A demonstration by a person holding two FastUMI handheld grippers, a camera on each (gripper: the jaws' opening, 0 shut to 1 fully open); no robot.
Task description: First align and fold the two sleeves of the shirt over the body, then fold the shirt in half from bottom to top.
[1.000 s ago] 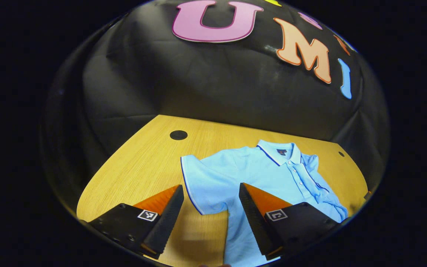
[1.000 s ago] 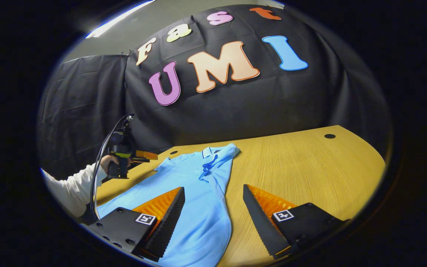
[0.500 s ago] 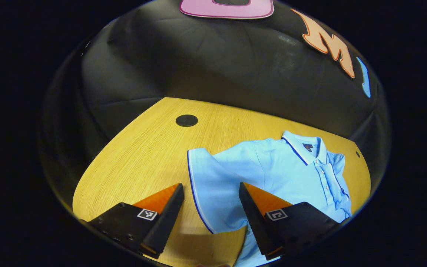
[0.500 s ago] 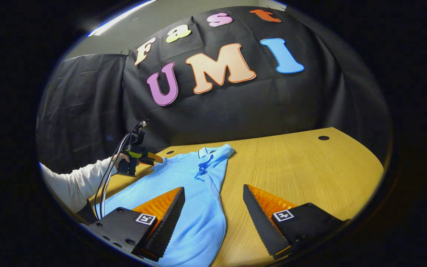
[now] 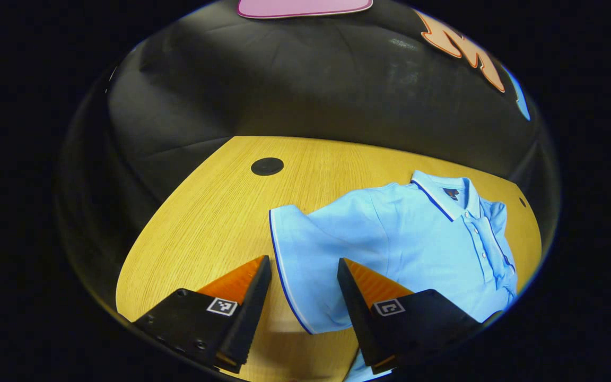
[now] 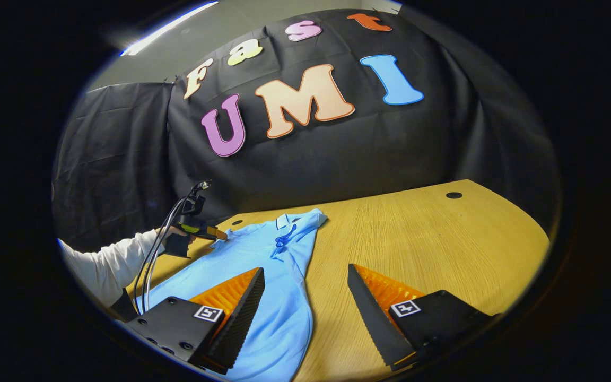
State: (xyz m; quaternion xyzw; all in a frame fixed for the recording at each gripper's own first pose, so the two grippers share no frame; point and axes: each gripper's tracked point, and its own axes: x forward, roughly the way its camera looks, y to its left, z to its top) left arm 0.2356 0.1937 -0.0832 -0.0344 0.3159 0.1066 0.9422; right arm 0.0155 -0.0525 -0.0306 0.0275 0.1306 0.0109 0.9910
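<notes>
We see the light blue shirt lying flat on the wooden tabletop, collar toward the far edge. Our left tongs are spread wide, holding nothing, straddling the hem of the left sleeve. Our right tongs are also wide open and empty, one finger over the shirt's lower body, the other over bare wood. A round black grommet sits near the far edge beyond the sleeve.

Booth furnishings, non-task items.
Wooden table fills the lower half of both views, with a round black grommet left of centre. Black cloth wall hangs behind; grey ceiling strip at upper left.
</notes>
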